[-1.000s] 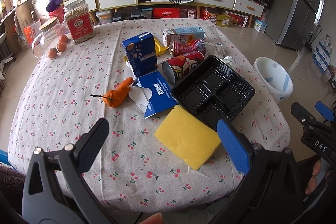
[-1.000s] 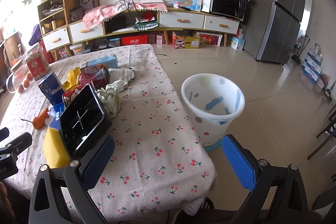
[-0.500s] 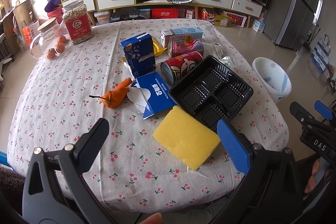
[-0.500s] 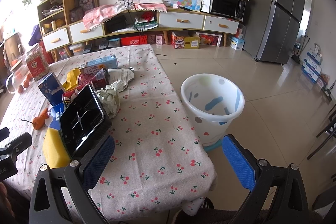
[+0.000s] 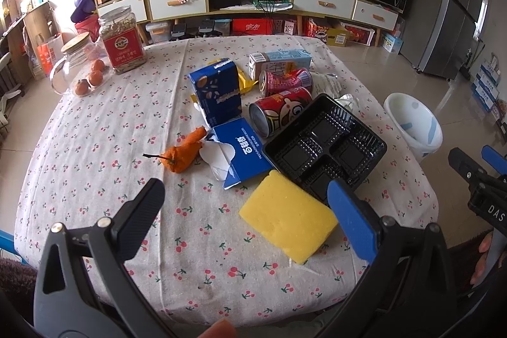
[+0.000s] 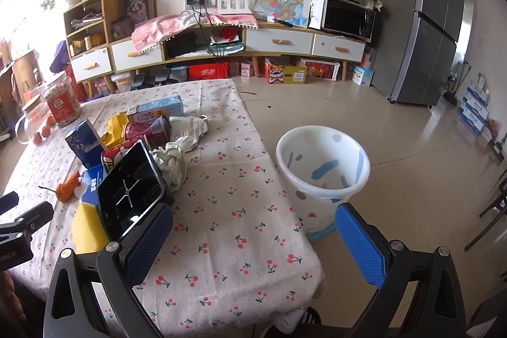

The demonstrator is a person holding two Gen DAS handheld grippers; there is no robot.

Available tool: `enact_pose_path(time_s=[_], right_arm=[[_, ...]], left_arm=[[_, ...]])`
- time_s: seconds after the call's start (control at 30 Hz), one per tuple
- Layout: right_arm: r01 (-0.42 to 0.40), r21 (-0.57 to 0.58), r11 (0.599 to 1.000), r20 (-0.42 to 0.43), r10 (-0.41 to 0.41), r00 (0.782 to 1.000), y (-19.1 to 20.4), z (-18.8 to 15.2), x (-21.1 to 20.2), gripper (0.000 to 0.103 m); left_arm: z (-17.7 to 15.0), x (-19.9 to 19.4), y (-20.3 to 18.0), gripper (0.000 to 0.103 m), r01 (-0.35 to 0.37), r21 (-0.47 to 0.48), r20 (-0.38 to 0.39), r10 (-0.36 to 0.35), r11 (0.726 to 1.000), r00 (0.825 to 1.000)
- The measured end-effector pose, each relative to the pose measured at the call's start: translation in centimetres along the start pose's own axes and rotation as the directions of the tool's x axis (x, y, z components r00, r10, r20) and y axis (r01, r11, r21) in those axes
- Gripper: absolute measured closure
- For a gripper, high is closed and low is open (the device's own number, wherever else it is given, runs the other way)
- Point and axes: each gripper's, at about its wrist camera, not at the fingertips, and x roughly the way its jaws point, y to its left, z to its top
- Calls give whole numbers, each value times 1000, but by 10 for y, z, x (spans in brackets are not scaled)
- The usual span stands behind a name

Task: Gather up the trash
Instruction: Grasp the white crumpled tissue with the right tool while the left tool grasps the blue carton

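While both claws, left (image 5: 242, 201) and right (image 6: 253, 239), hang spread and empty, trash clusters mid-counter (image 5: 95, 122): black compartment tray (image 5: 326, 144), yellow sponge (image 5: 288, 219), crushed cans partly hidden.

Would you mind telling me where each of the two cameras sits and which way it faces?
Left wrist: on the open left gripper at the table's near edge, facing across the trash: yellow sponge, black tray; a fingertip shows below.
Right wrist: on the open right gripper near the table's right corner, facing the white bin on the floor.
Shared: both see the tray, sponge, bin, and each other's gripper.
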Motion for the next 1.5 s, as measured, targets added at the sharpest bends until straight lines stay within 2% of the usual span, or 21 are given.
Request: enact_pose_path(time_s=[0.1,0.23,0.43,0.53,0.7,0.83,0.9,0.97,1.07,1.2,1.27,1.5], right_arm=[[-16,2,1000,-15,16,1000,-1,6,0,0],[-58,6,998,-55,59,997,-4,17,3,0],[-110,-10,994,-94,109,990,-7,56,8,0],[-124,-18,992,-100,122,987,-3,79,18,0],[-143,-39,989,-142,136,980,17,106,55,0],[-184,-4,983,-187,180,966,25,104,92,0],[-186,2,982,-249,181,951,27,99,112,0],[-195,-5,981,-284,185,941,29,100,127,0],[-187,8,982,-297,180,938,27,108,141,0],[-223,37,974,-313,223,923,33,120,154,0],[-239,51,970,-325,242,914,38,124,161,0],[-268,104,958,-344,287,894,57,133,174,0]], left_arm=[[4,3,2,1,-5,17,-9,5,1000,1000],[14,11,11,1,52,22,-63,-51,998,997],[49,24,24,1,80,87,-106,-70,993,992],[68,42,36,1,75,39,-133,-69,996,989],[87,74,46,2,65,-54,-125,-72,996,990],[95,95,47,8,58,-112,-116,-71,992,991],[101,104,42,8,63,-133,-106,-77,989,991],[105,110,34,8,45,-130,-89,-57,990,994],[108,121,29,9,-4,-125,-78,-6,992,997],[109,130,34,31,-47,-138,-79,36,989,996],[107,130,42,38,-52,-149,-75,41,987,996],[109,115,63,39,-13,-187,-45,4,982,999]])
